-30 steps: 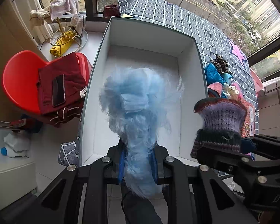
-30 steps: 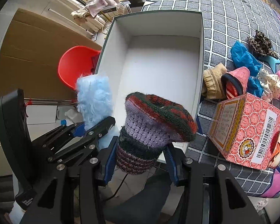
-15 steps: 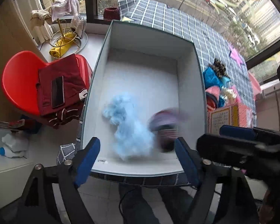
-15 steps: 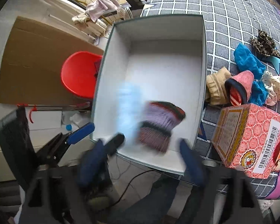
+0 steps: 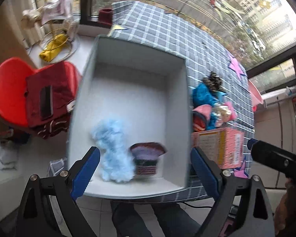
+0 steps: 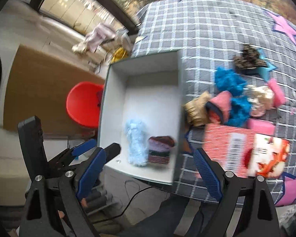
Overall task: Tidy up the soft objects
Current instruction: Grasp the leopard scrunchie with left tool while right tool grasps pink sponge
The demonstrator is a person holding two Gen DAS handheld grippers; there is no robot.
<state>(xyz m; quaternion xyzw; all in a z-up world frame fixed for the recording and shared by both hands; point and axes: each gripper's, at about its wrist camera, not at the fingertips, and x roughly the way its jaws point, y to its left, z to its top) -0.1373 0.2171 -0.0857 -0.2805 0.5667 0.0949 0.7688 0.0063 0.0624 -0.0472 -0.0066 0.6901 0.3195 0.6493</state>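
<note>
A fluffy light-blue soft thing (image 5: 114, 154) and a purple striped knitted hat (image 5: 147, 161) lie side by side at the near end of the white box (image 5: 175, 106); both also show in the right wrist view, the fluffy one (image 6: 137, 143) left of the hat (image 6: 159, 150). My left gripper (image 5: 145, 172) is open and empty above the box's near edge. My right gripper (image 6: 147, 170) is open and empty, held above and in front of the box (image 6: 116, 98). More soft things lie in a pile (image 6: 232, 98) on the checked cloth to the right of the box.
A pink patterned carton (image 6: 244, 150) stands on the checked cloth right of the box. A red chair (image 5: 11, 90) with dark red clothes and a phone stands left of the box. A window sill with a rack of cloths (image 5: 55, 29) lies beyond.
Both grippers opened and let go: the fluffy blue thing and the knitted hat dropped into the box's near end. Both grippers drew back and up.
</note>
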